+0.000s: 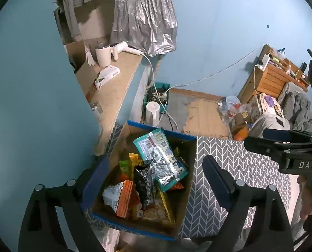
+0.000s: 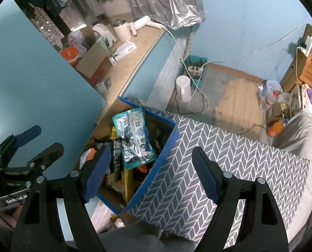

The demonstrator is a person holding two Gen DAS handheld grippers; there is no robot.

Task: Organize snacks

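A cardboard box with a blue rim (image 1: 162, 131) (image 2: 168, 147) holds several snack packs. A teal and silver pack (image 1: 162, 159) (image 2: 135, 138) lies on top, over a black pack (image 1: 145, 187) (image 2: 116, 153), an orange and white pack (image 1: 120, 197) and yellow packs. My left gripper (image 1: 154, 184) is open and empty above the box, its fingers on either side of it. My right gripper (image 2: 151, 176) is open and empty above the box's right wall; it also shows in the left wrist view (image 1: 281, 145). The left gripper shows at the left of the right wrist view (image 2: 38, 140).
The box sits against a grey chevron-patterned surface (image 1: 229, 168) (image 2: 229, 163). A wooden ledge (image 1: 114, 96) at the left carries a cup, a hair dryer and small boxes. A white kettle (image 1: 152, 113) and cables stand on the floor behind. A bed (image 2: 302, 130) lies at the right.
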